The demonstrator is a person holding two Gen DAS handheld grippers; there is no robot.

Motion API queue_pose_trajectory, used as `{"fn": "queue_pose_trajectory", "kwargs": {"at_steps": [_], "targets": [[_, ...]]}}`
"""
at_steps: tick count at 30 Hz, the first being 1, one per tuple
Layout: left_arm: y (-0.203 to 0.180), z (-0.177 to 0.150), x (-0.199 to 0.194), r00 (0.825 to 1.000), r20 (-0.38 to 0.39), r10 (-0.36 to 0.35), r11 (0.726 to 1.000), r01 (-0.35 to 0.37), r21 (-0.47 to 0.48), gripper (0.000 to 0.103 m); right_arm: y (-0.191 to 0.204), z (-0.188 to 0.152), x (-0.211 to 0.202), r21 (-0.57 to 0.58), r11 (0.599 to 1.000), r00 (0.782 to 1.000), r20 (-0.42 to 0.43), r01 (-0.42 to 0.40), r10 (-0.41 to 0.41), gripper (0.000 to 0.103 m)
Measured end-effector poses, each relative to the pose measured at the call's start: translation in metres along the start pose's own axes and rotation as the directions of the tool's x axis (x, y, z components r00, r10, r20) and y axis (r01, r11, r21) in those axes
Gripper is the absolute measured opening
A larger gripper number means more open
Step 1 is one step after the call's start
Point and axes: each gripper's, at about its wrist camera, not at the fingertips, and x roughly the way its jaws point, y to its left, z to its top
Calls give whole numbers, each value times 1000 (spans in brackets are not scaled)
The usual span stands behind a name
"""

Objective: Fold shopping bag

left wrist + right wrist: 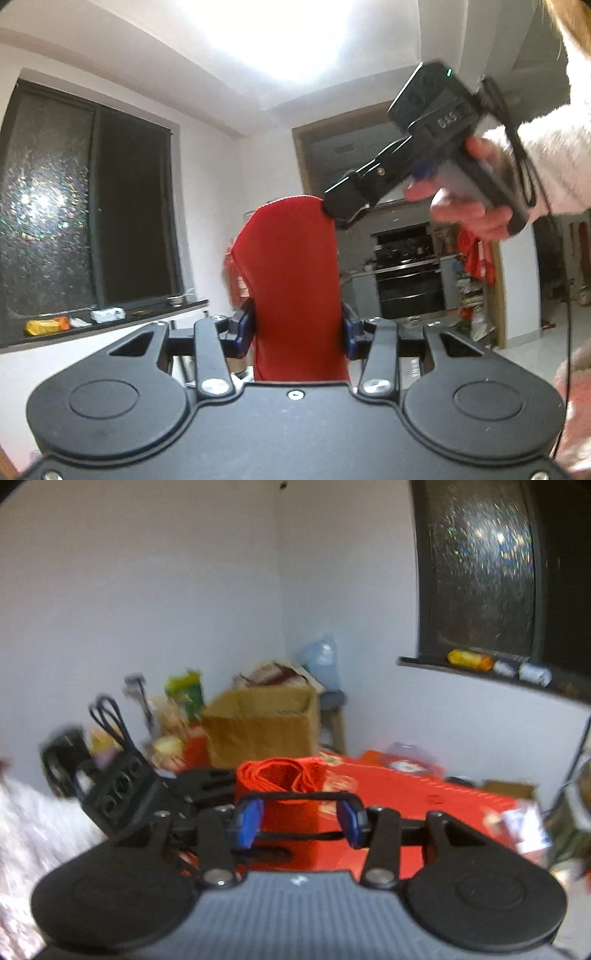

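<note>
The red shopping bag (295,280) is folded into a tall narrow strip. In the left wrist view it stands upright between the blue pads of my left gripper (295,328), which is shut on its lower part. My right gripper (345,210) comes in from the upper right and touches the bag's top corner. In the right wrist view the bag's rolled top end (284,779) sits between the blue pads of my right gripper (301,821), whose jaws stand apart around it without pressing. The left gripper's black body (147,786) shows at the left.
A red table surface (424,794) lies below. A cardboard box (262,723) and clutter stand in the far corner. A dark window with a sill (110,314) holding small packets is at the left. An oven (410,277) is behind.
</note>
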Motion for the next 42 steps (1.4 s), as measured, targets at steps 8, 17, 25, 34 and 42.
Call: {"fn": "queue_pose_trajectory", "kwargs": {"at_steps": [8, 17, 25, 34, 42], "targets": [[6, 1, -10, 996, 10, -91, 996, 91, 18, 45, 1, -7, 9, 6, 991, 990, 34, -137, 136, 47], [-23, -6, 0, 1000, 10, -4, 986, 2, 165, 45, 22, 14, 29, -21, 1000, 995, -95, 7, -9, 49], [-38, -19, 9, 996, 76, 36, 981, -49, 188, 44, 55, 44, 63, -193, 961, 913, -320, 200, -254, 52], [-46, -30, 6, 990, 141, -29, 972, -5, 233, 42, 44, 75, 93, -209, 975, 751, -630, 83, -198, 53], [-50, -36, 0, 985, 159, -67, 969, 26, 245, 42, 25, 89, 121, -142, 988, 577, -813, -61, -81, 54]]}}
